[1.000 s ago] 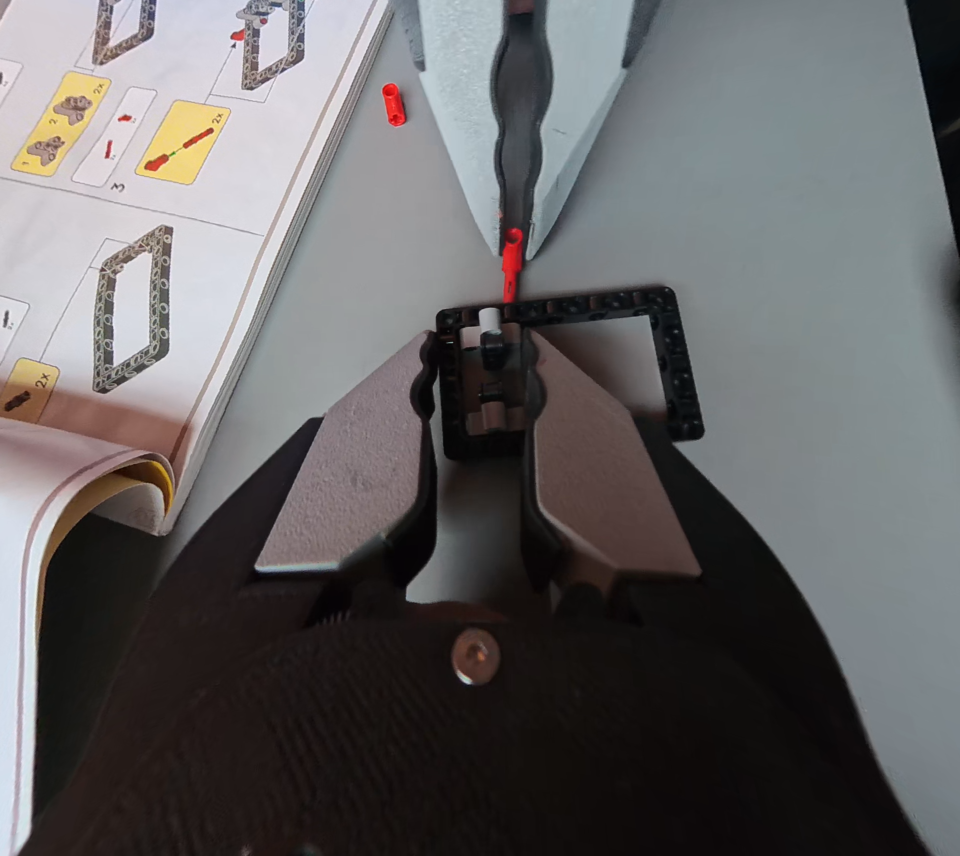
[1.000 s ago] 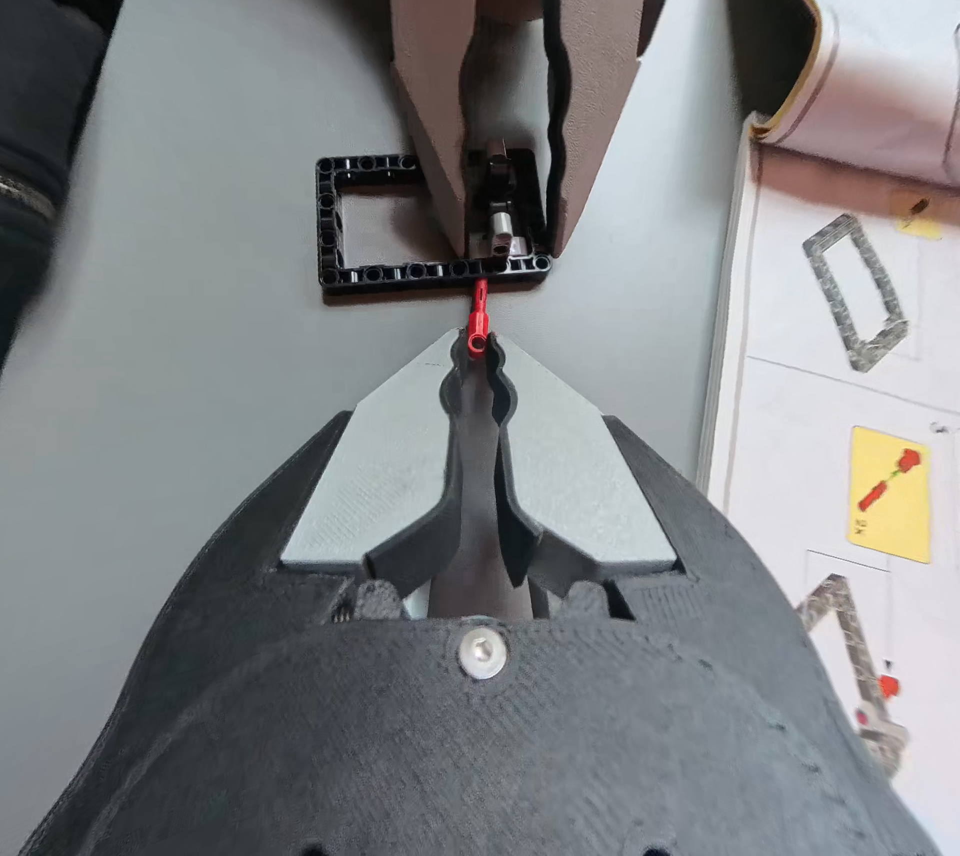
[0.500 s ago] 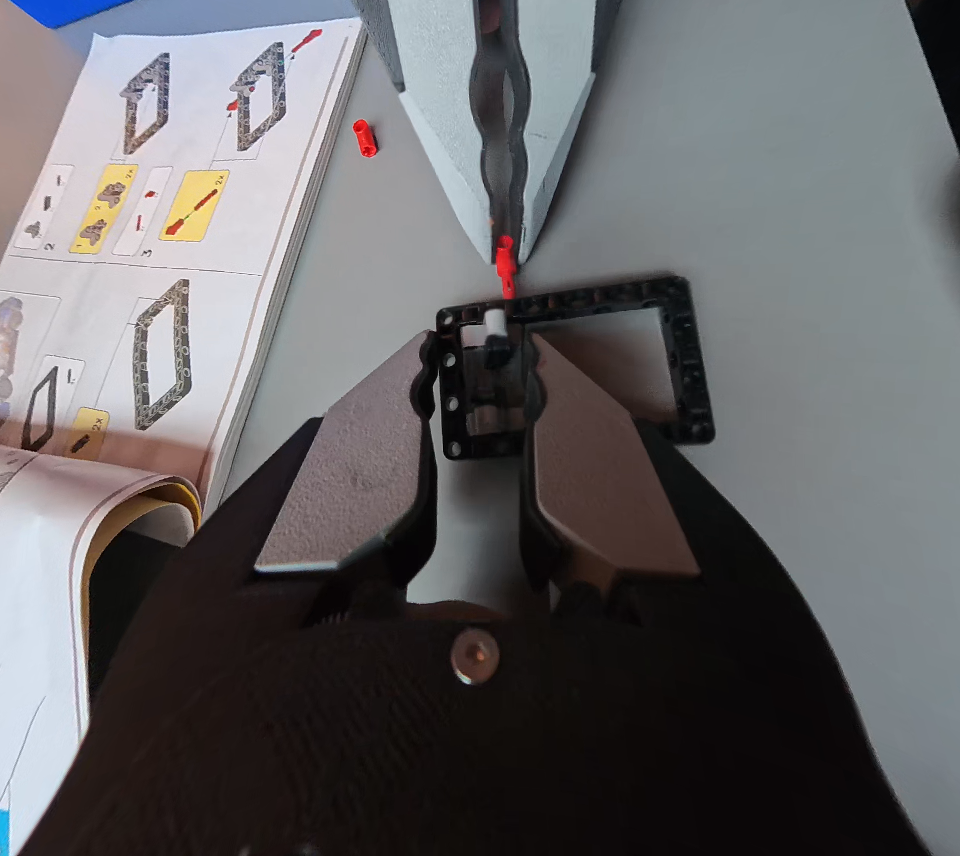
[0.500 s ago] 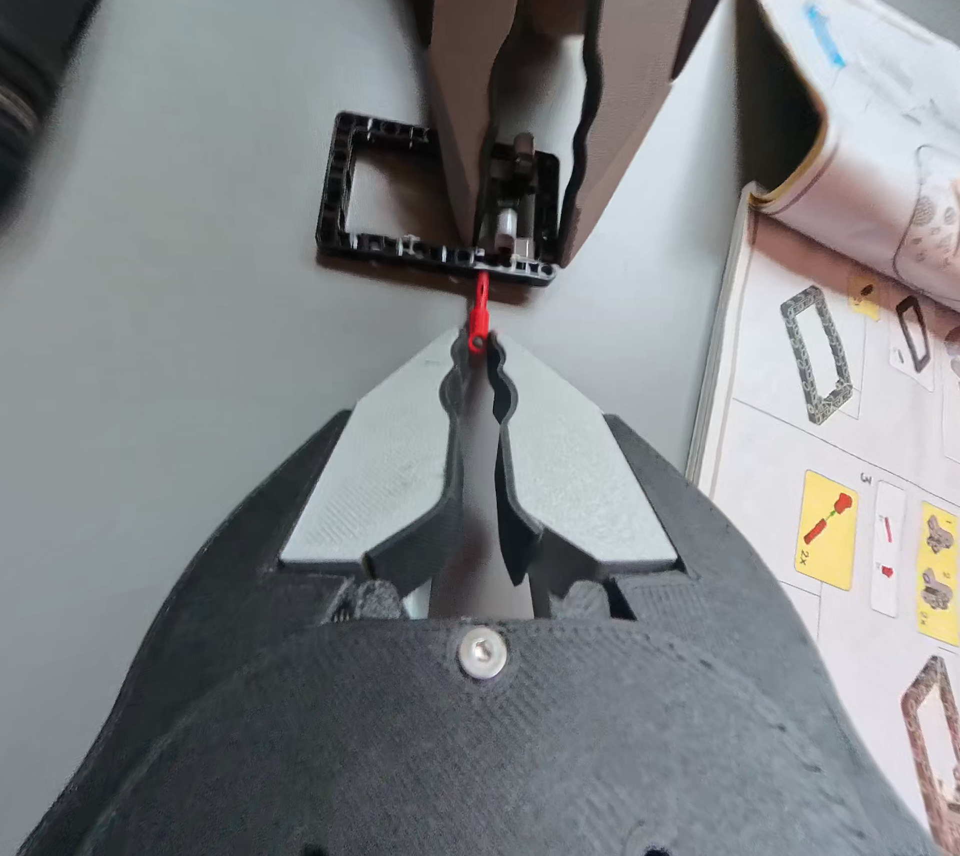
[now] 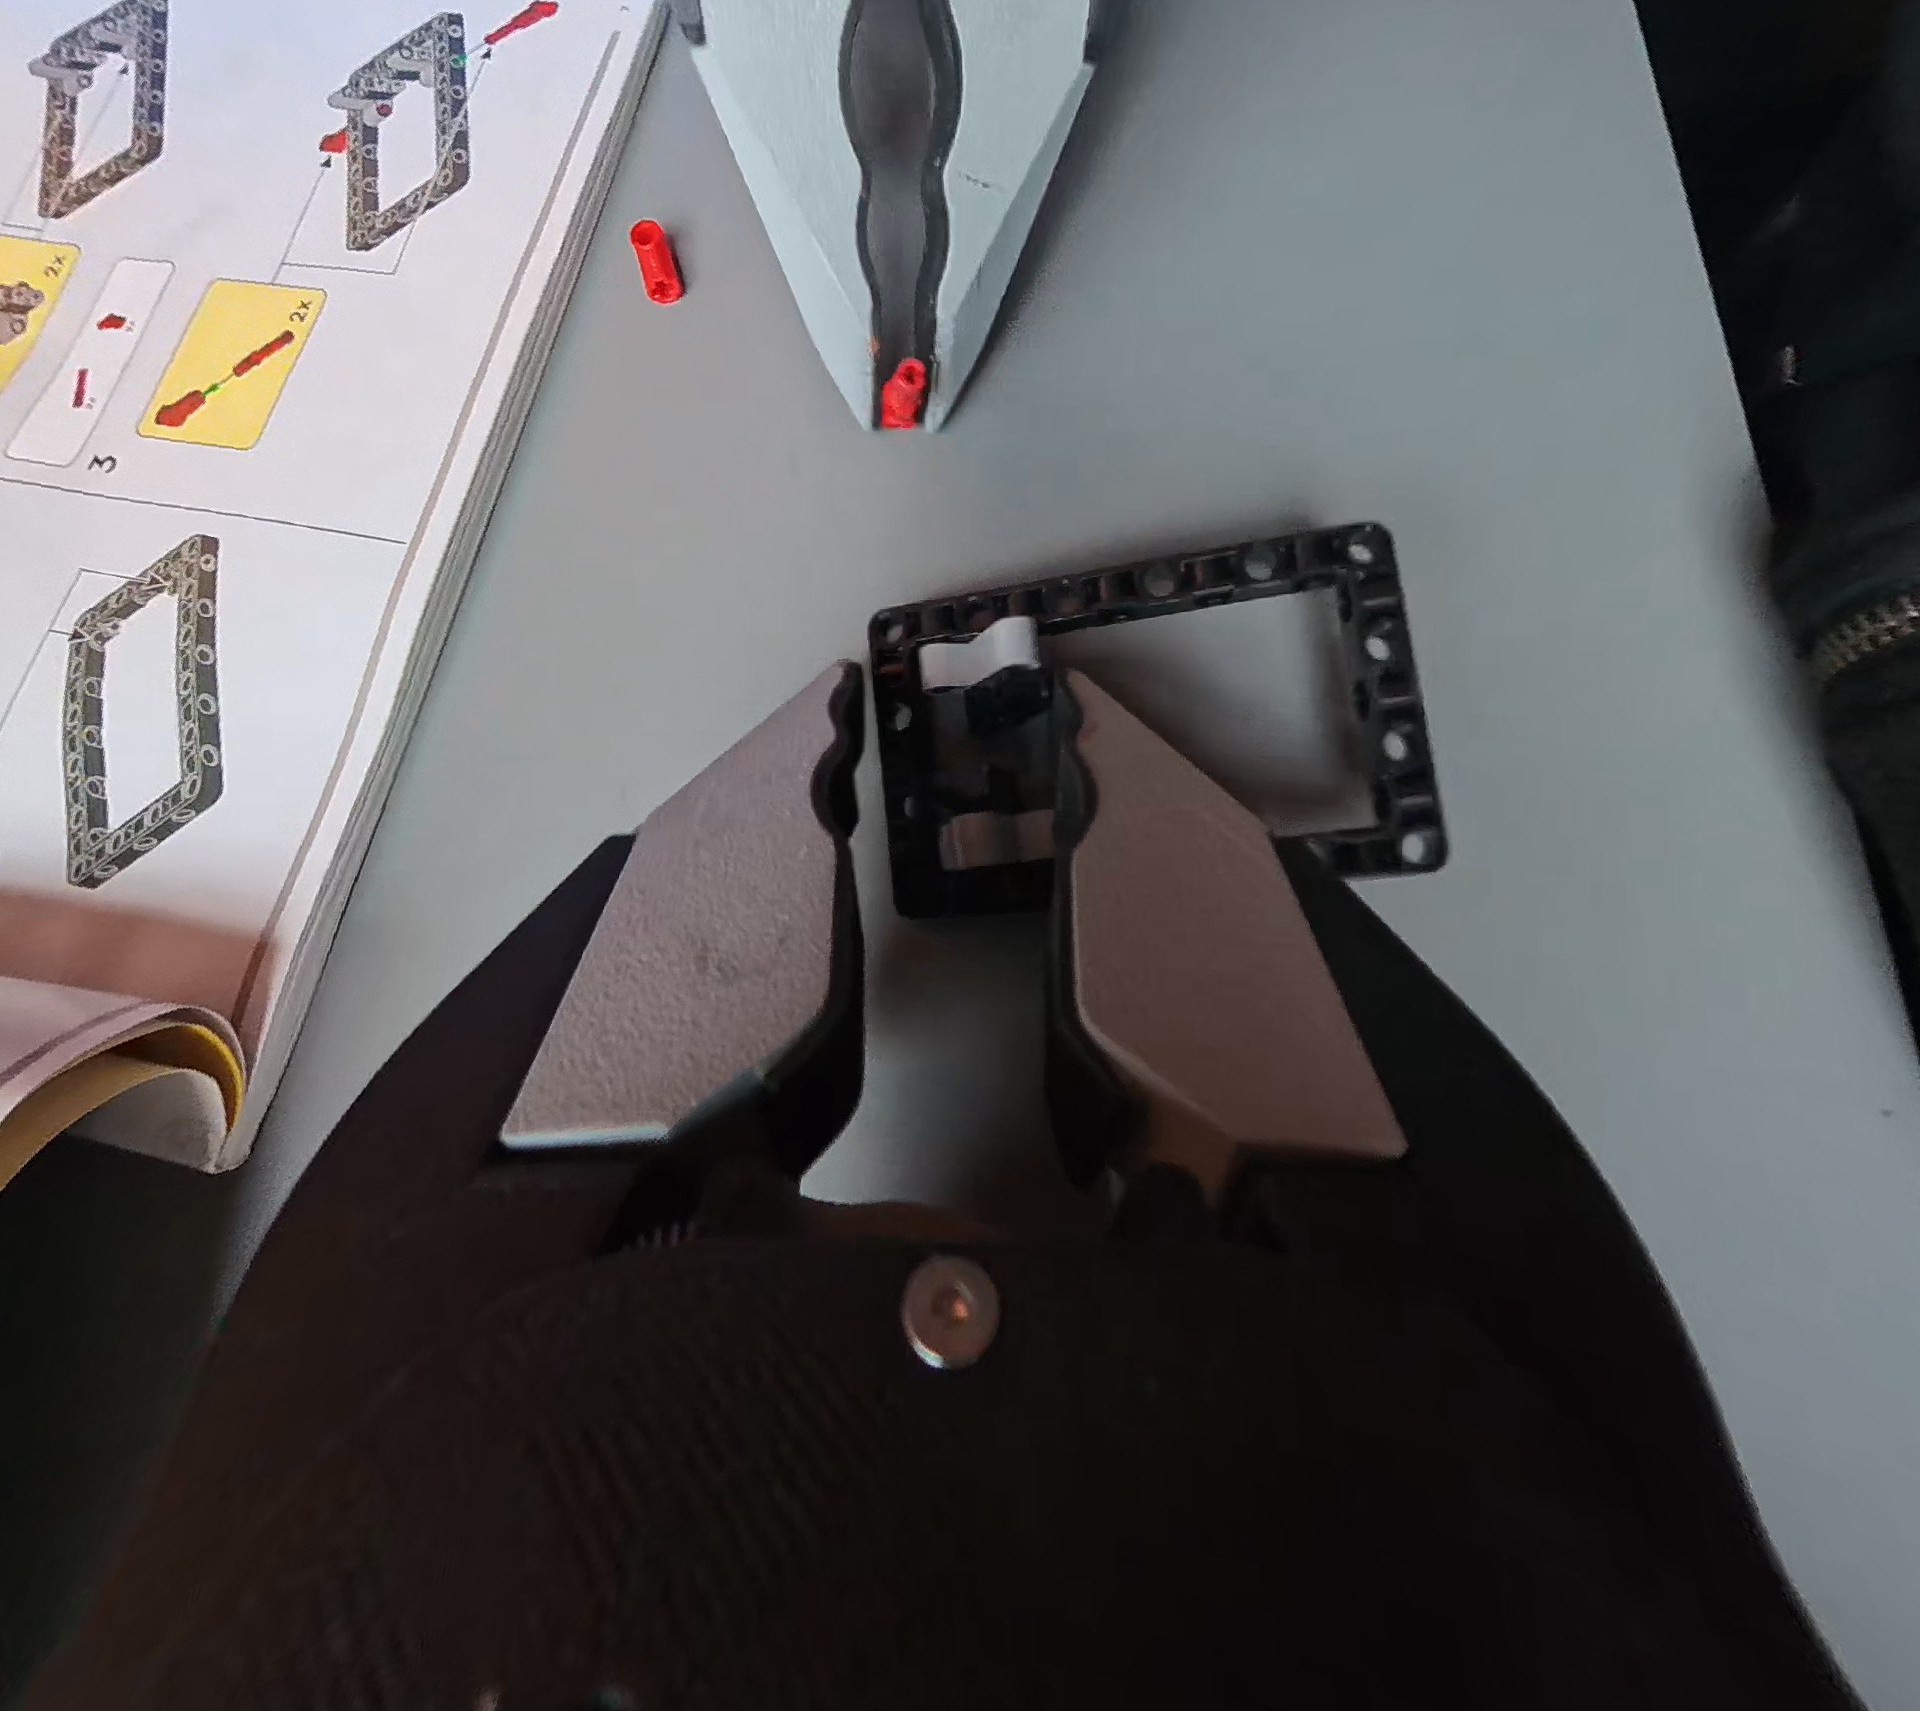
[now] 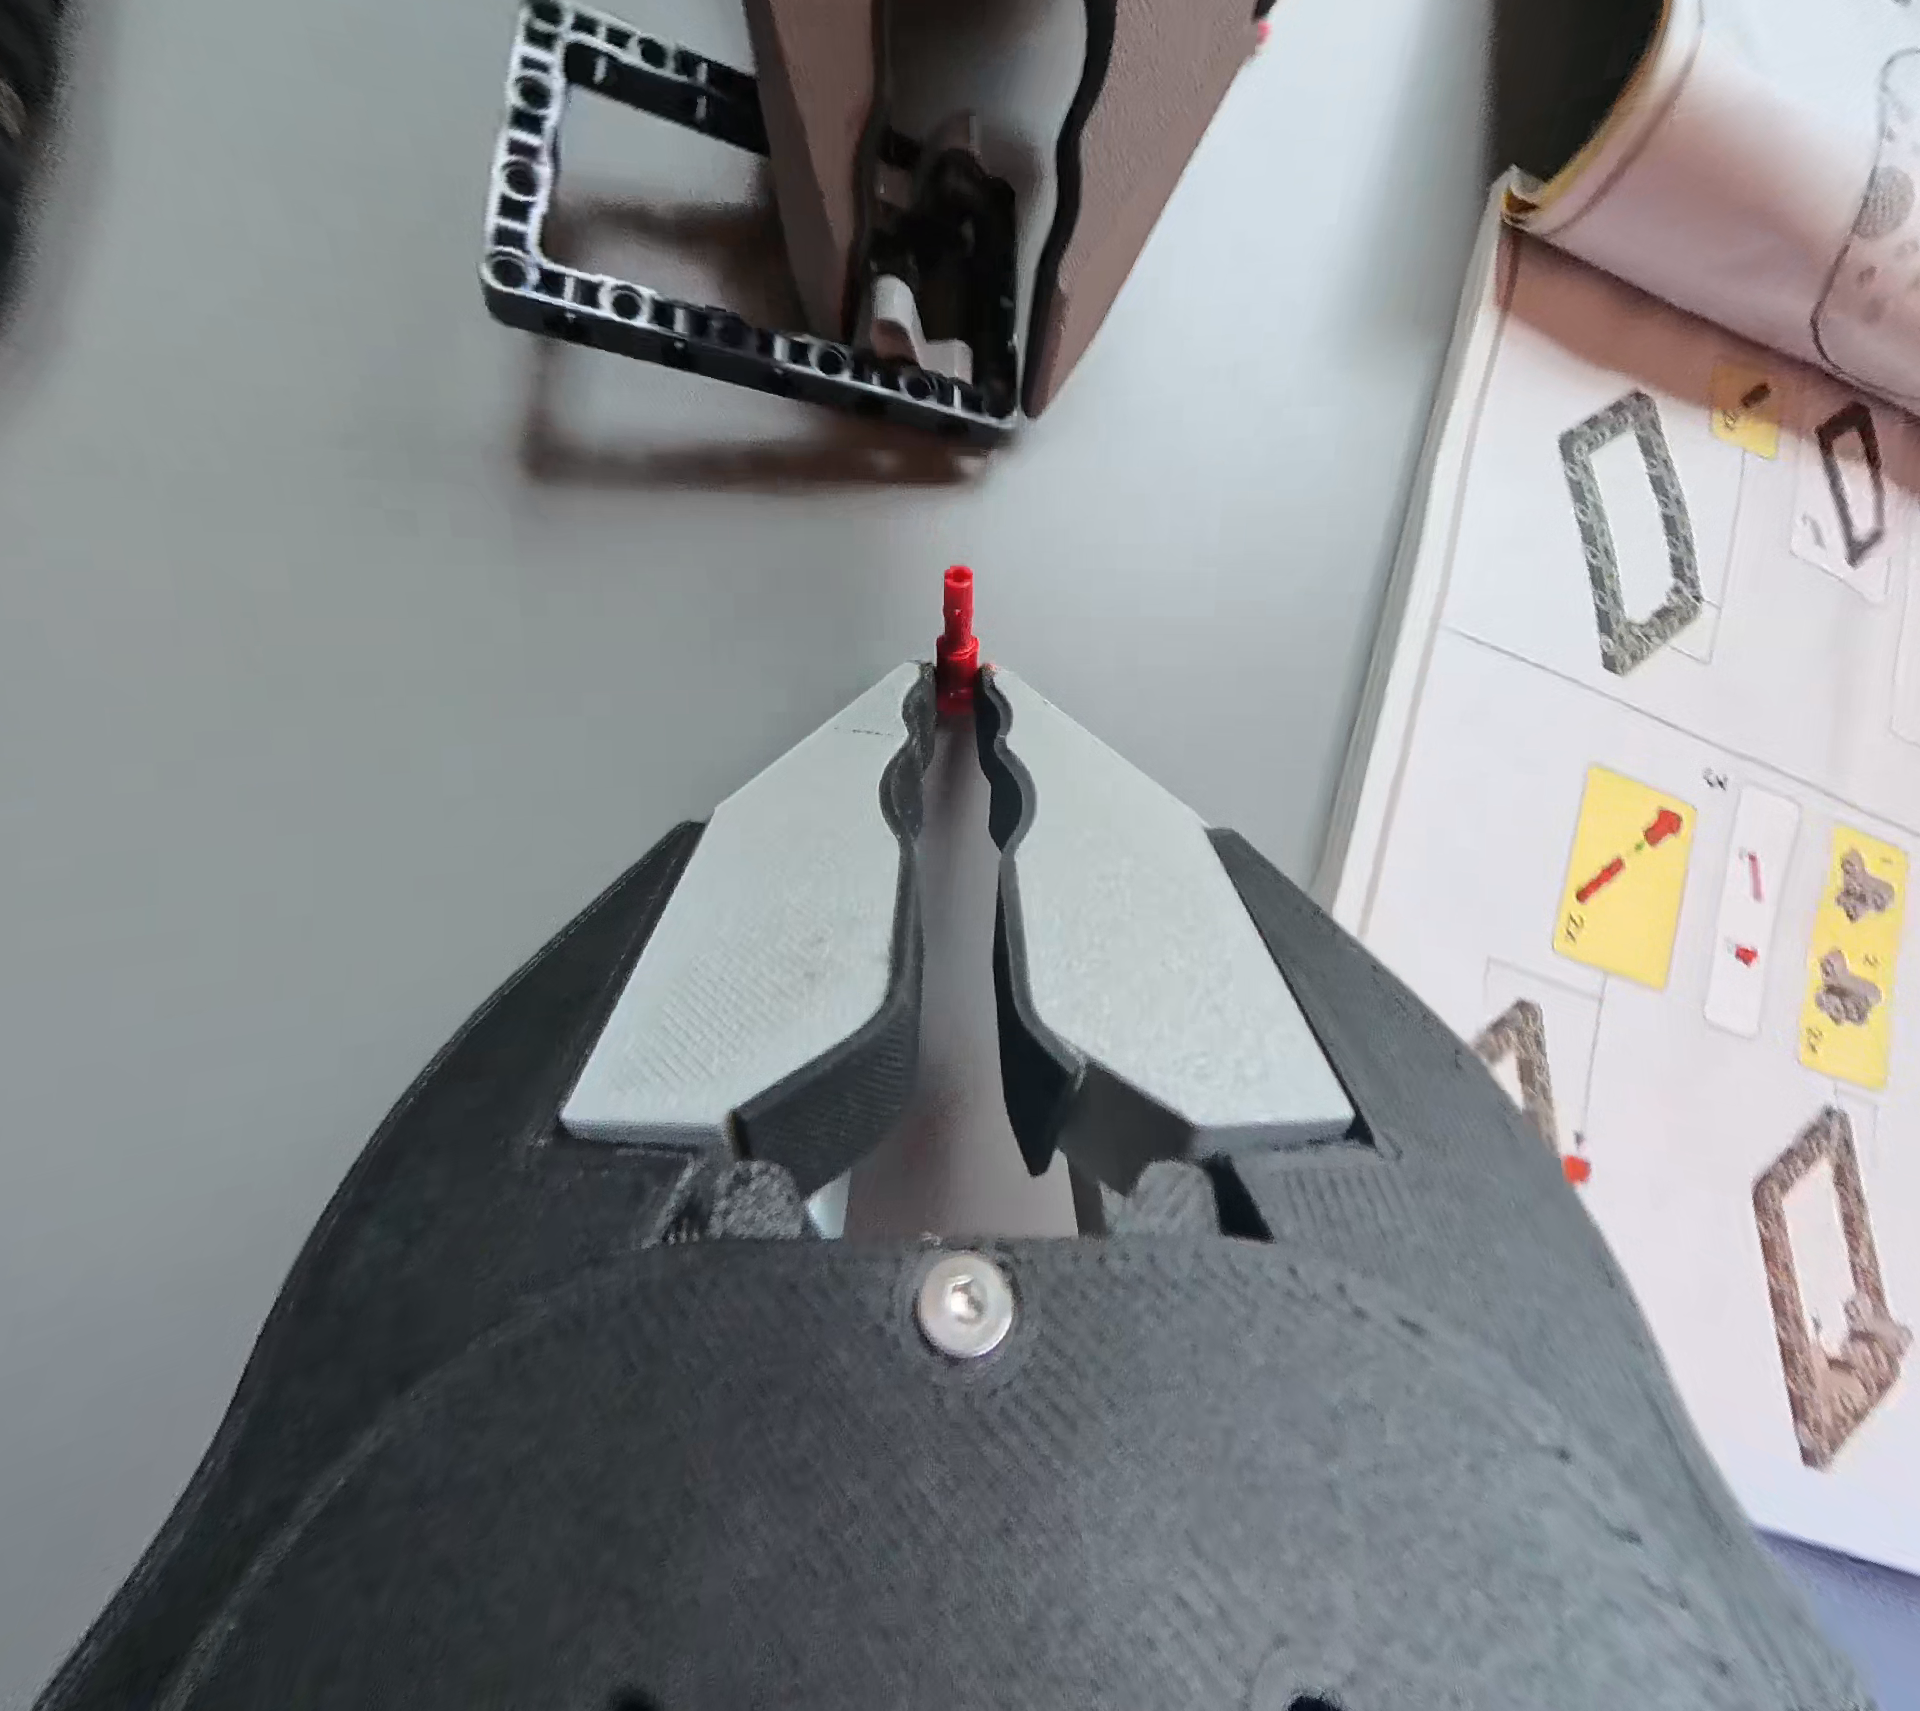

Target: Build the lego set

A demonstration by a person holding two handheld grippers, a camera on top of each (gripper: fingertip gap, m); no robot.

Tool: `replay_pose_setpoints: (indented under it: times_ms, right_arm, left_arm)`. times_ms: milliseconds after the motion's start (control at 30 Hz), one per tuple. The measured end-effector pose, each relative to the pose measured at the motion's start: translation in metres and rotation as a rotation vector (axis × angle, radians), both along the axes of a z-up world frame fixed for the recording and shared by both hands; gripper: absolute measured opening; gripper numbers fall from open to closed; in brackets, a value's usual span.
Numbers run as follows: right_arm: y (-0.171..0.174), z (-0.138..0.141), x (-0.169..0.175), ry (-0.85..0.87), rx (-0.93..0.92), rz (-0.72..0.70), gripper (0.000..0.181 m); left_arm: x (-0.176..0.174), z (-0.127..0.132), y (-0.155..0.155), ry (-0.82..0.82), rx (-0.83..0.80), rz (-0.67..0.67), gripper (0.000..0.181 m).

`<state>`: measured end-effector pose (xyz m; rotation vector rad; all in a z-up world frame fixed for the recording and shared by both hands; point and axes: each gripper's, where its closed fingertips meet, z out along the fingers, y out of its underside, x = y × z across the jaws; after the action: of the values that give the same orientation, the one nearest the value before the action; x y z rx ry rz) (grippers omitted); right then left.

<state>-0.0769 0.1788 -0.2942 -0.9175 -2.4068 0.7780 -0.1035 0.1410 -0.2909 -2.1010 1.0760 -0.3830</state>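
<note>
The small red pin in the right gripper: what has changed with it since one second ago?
The right gripper, shut on the small red pin, has backed away from the black rectangular frame; the pin tip no longer touches it. The left gripper still clamps the frame's end. A loose red connector stays by the booklet.

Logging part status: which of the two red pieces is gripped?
The red pin pinched in the right gripper; the red connector lies loose beside the booklet.

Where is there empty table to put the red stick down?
Bare grey table lies between the black frame and the right gripper, and beyond the frame's far side. It is crowded near the instruction booklet, where a loose red piece lies.
</note>
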Motion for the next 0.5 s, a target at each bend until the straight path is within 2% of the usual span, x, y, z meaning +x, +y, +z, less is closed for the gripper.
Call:
replay_pose_setpoints:
  times_ms: [133, 333, 400, 500]
  right_arm:
    - [0.014, 0.001, 0.002, 0.036, 0.074, -0.027, 0.009]
    - [0.029, 0.005, 0.007, 0.046, 0.128, -0.099, 0.022]
    - [0.024, 0.014, 0.007, 0.058, 0.086, -0.129, 0.024]
    - [-0.001, 0.029, 0.002, 0.084, -0.051, -0.172, 0.028]
  left_arm:
    - [-0.005, 0.002, 0.003, 0.028, 0.004, 0.026, 0.049]
    - [-0.011, 0.018, 0.003, 0.005, 0.015, 0.046, 0.045]
    - [-0.014, 0.016, 0.001, 0.027, 0.003, 0.045, 0.045]
    - [-0.013, 0.015, -0.002, 0.039, -0.010, 0.035, 0.045]
